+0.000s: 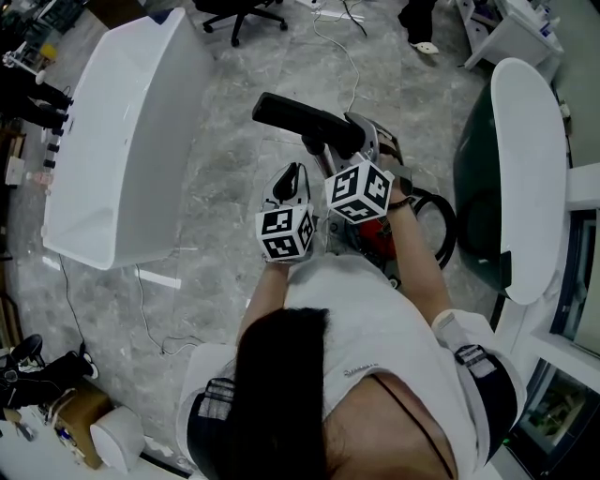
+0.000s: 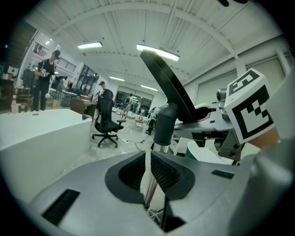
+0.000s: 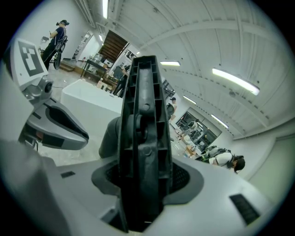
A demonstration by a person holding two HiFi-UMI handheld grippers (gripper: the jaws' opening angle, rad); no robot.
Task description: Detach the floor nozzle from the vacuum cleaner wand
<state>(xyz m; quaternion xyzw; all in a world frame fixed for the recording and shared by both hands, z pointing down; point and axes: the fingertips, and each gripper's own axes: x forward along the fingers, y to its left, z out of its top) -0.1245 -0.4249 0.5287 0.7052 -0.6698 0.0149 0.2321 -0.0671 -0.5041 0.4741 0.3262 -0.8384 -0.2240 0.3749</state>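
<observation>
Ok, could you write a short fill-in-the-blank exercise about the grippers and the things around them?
1. The right gripper holds the floor nozzle, whose colour is ____.
2. The left gripper has its jaws almost ____.
3. The long table at the left of the head view is ____.

Missing words: black; closed; white.

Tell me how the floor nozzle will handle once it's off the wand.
The floor nozzle looks like ribbed moulded plastic: probably stiff and light. It is long, and the right tongs clamp it at one spot, so it may swing once free.

White table (image 1: 122, 141) left; office chair (image 1: 239, 14) beyond
</observation>
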